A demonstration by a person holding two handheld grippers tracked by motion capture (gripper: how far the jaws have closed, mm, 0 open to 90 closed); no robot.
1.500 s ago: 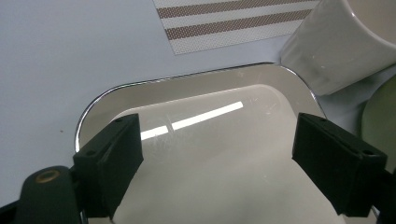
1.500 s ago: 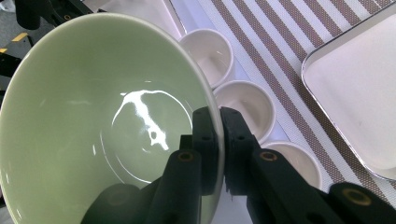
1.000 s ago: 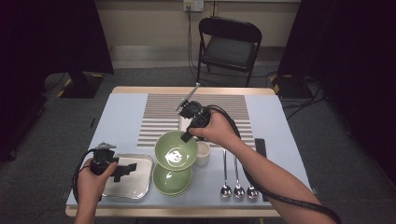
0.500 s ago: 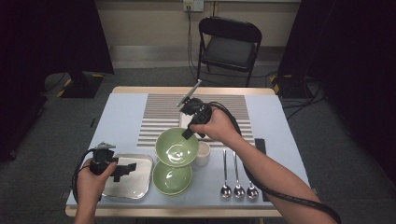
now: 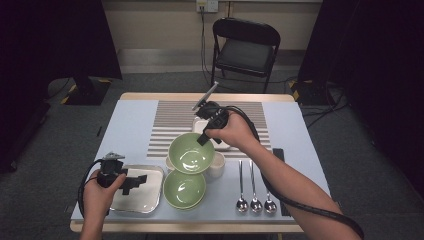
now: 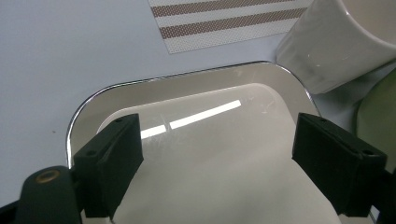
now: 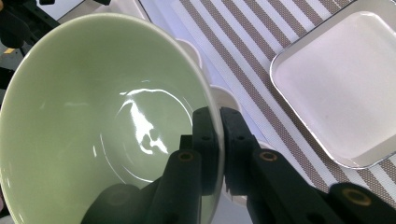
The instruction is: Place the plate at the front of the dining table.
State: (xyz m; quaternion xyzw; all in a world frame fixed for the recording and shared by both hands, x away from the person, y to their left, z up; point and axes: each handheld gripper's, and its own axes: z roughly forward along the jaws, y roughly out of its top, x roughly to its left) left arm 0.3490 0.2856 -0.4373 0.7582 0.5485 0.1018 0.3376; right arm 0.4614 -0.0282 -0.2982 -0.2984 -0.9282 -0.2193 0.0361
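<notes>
Right gripper [image 5: 204,139] clamps the rim of the upper green bowl [image 5: 190,153], holding it tilted above the lower green bowl [image 5: 184,189]. Left gripper [image 5: 134,183], left of that lower bowl, hovers over the metal tray [image 5: 150,202], jaws wide apart, holding nothing.

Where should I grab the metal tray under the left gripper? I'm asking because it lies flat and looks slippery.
Take the metal tray by its raised rim, probably from above at an edge, one jaw inside the well and one outside. It lies flat on the table, so only the lip gives purchase. The left gripper hovers open over it; the side toward the lower green bowl looks crowded.
</notes>
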